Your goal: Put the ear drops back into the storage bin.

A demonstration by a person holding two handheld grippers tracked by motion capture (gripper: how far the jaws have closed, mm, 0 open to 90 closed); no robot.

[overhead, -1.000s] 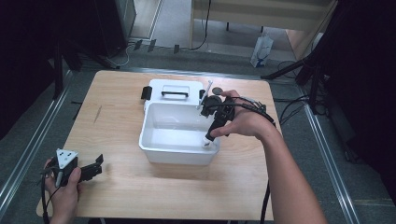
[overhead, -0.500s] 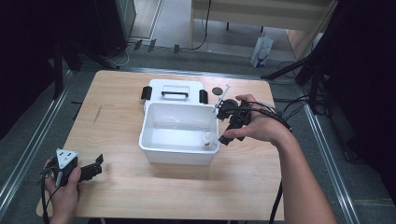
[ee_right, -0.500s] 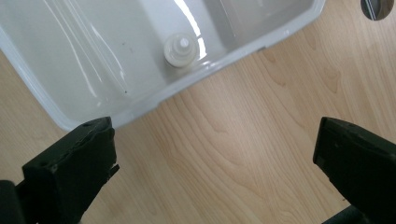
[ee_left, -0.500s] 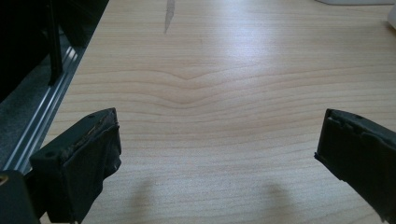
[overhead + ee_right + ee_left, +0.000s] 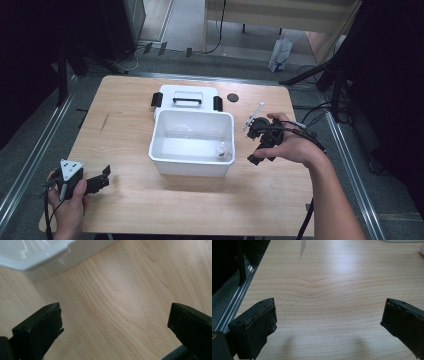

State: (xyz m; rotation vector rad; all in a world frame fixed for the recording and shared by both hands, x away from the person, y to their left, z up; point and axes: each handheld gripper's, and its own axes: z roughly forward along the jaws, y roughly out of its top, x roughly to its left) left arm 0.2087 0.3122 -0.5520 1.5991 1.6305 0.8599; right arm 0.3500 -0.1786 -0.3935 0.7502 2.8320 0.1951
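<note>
From above, the right gripper point(image 5: 260, 145) is hovering just beside the white bin point(image 5: 192, 165), where a small bottle point(image 5: 220, 150) is standing. The left gripper point(image 5: 97, 181) is resting near the table's point(image 5: 130, 125) corner. Left gripper view: jaws are gaping over bare wood. Right gripper view: jaws are gaping too, bin point(image 5: 37, 255) corner ahead.

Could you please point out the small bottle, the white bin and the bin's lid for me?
small bottle point(image 5: 220, 150): high view, its body, inside the bin.
white bin point(image 5: 191, 163): high view, its near wall.
lid point(image 5: 187, 93): high view, its top, by the handle.
</note>
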